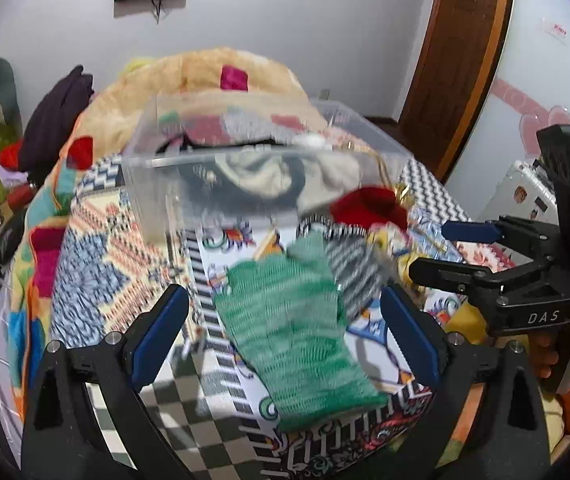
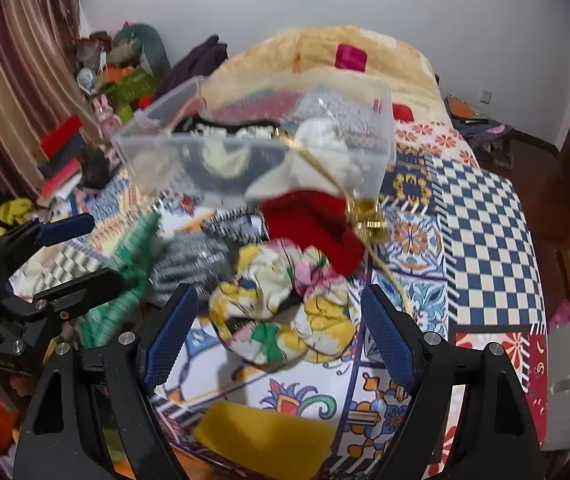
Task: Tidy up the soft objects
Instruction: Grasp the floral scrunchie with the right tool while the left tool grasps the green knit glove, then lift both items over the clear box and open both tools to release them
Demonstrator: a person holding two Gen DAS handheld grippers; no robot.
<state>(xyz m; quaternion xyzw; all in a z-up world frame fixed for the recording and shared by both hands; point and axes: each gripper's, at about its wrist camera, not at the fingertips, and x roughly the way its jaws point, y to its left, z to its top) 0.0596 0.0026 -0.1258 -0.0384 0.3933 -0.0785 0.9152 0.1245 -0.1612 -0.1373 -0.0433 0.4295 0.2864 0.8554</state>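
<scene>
A green knitted glove (image 1: 293, 328) lies on the patterned bedspread between the fingers of my open left gripper (image 1: 285, 332). Behind it lie a black-and-white striped cloth (image 1: 351, 264) and a red pouch (image 1: 369, 204) with a gold cord. A clear plastic box (image 1: 245, 168) holding soft items stands further back. My right gripper (image 2: 281, 328) is open over a crumpled floral cloth (image 2: 285, 308). The red pouch (image 2: 313, 224), glove (image 2: 133, 276), striped cloth (image 2: 193, 256) and box (image 2: 253, 148) show in the right wrist view. A yellow sponge (image 2: 265, 436) lies near.
A large beige blanket (image 1: 189, 80) is heaped behind the box. Clutter and clothes (image 2: 97, 92) line the left side of the bed. A wooden door (image 1: 457, 52) and a white suitcase (image 1: 521, 192) stand right. The bedspread (image 2: 481, 216) continues right.
</scene>
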